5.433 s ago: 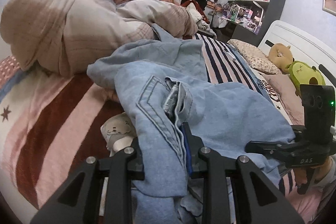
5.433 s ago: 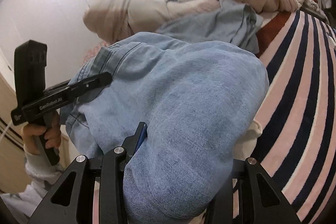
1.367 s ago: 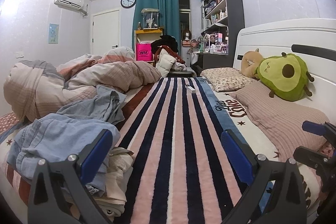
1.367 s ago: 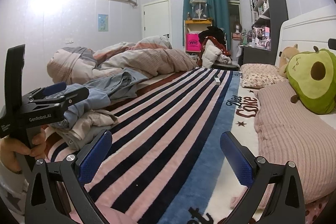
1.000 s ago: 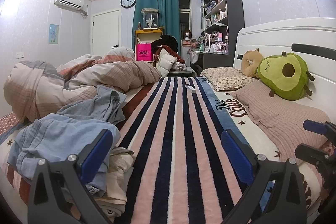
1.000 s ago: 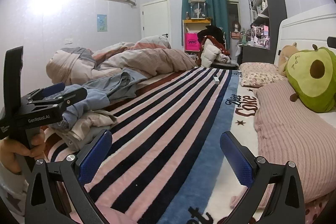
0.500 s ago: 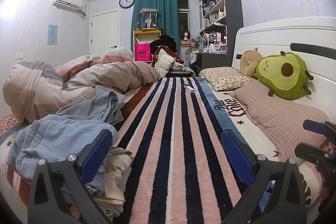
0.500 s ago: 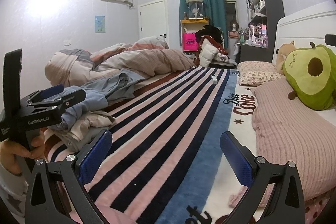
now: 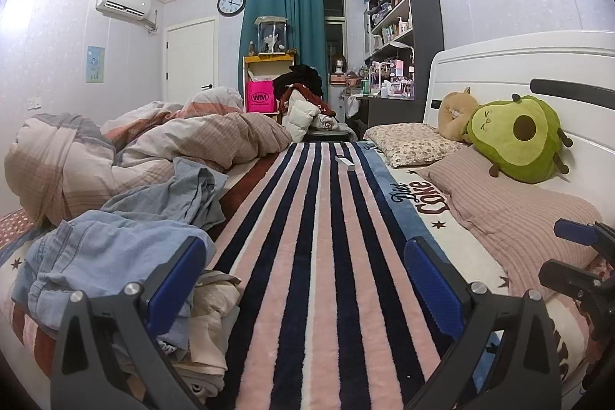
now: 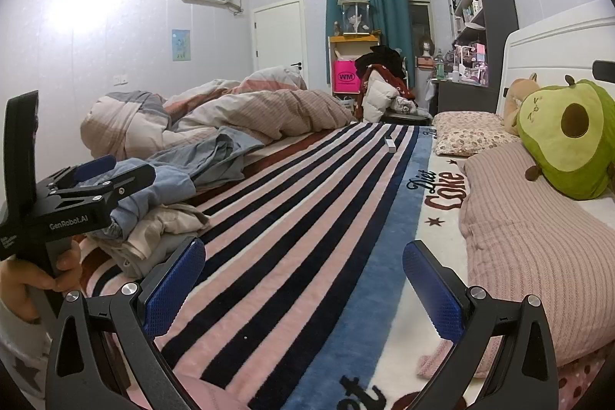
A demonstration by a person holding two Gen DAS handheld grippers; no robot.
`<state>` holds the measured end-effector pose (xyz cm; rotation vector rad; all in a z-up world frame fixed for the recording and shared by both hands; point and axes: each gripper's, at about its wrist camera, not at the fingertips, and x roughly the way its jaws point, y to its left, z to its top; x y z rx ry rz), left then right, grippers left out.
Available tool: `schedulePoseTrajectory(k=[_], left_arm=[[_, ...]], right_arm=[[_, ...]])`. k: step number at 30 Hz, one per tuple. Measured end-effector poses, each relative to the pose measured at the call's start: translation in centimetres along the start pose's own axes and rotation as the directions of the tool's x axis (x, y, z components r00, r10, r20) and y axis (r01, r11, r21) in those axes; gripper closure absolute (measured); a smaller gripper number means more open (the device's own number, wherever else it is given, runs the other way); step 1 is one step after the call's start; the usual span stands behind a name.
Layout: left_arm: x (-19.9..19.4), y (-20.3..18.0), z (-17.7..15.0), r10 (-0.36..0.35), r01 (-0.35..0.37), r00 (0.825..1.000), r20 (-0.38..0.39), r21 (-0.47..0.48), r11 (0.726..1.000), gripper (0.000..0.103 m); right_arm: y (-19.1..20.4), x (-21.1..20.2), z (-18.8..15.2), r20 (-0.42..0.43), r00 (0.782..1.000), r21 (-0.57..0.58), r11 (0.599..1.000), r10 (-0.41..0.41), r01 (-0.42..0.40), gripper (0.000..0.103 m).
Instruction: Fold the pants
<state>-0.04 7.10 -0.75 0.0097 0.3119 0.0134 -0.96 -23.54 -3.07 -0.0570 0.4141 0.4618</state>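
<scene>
We hold our left gripper (image 9: 303,279) and right gripper (image 10: 303,285) level above the striped blanket (image 9: 326,237), both wide apart and holding nothing. The left one reads "GenRobot.AI". The blanket says "Diet Coke". The jeans (image 9: 96,252) lie piled at our left. Far off, a pink bag (image 9: 260,97) reads "WM".

The bed's striped blanket (image 9: 323,256) carries folded light-blue pants (image 9: 103,256) on a cream garment (image 9: 211,325) at eight o'clock, a rumpled duvet (image 9: 153,152) at ten, a small white box (image 9: 344,162) at twelve, and pillows (image 9: 515,214) at three.
</scene>
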Motion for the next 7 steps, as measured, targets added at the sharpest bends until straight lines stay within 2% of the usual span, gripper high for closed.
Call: schedulePoseTrajectory(k=[7], left_arm=[[0.01, -0.09, 0.03, -0.003, 0.003, 1.000, -0.003, 0.001, 1.000, 0.001]], right_arm=[[-0.06, -0.13, -0.05, 0.001, 1.000, 0.002, 1.000, -0.016, 0.016, 0.000]])
